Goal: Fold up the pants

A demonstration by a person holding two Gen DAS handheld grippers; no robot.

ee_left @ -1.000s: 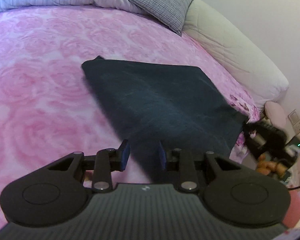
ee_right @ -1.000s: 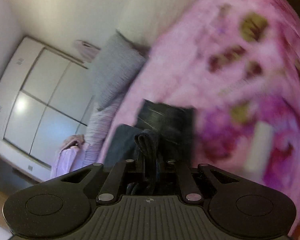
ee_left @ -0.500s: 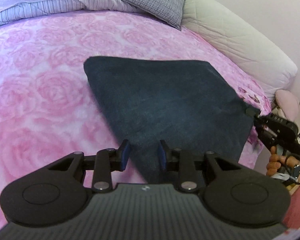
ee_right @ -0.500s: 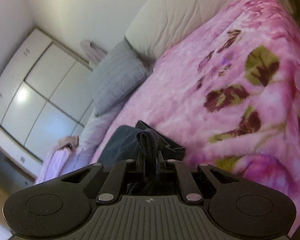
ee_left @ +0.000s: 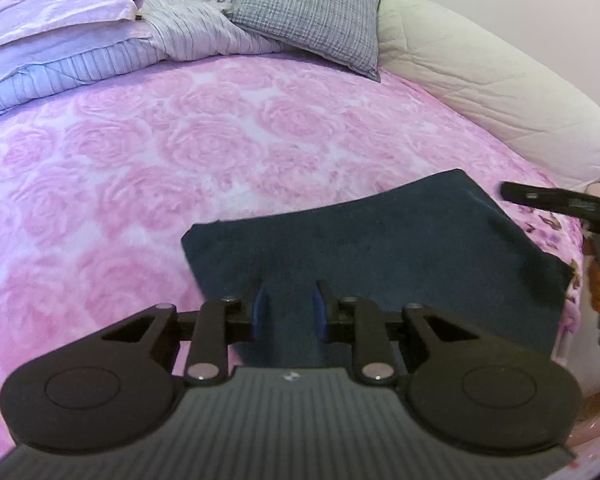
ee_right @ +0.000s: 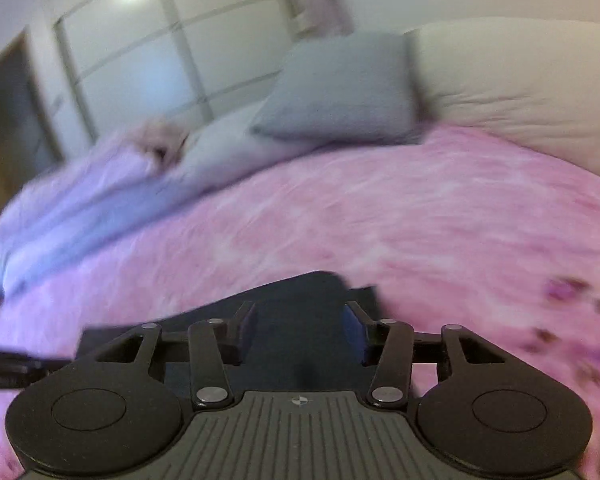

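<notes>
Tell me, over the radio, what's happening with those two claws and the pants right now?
Left gripper open, dark pants between its pads. Right gripper open, over the pants. Pants folded flat on pink bedspread. Nothing in the way.

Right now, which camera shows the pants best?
The left wrist view. There the pants lie sharp and almost whole on the pink bed, a flat dark folded shape with clear edges. The right wrist view is blurred by motion, and its claw hides much of the pants.
</notes>
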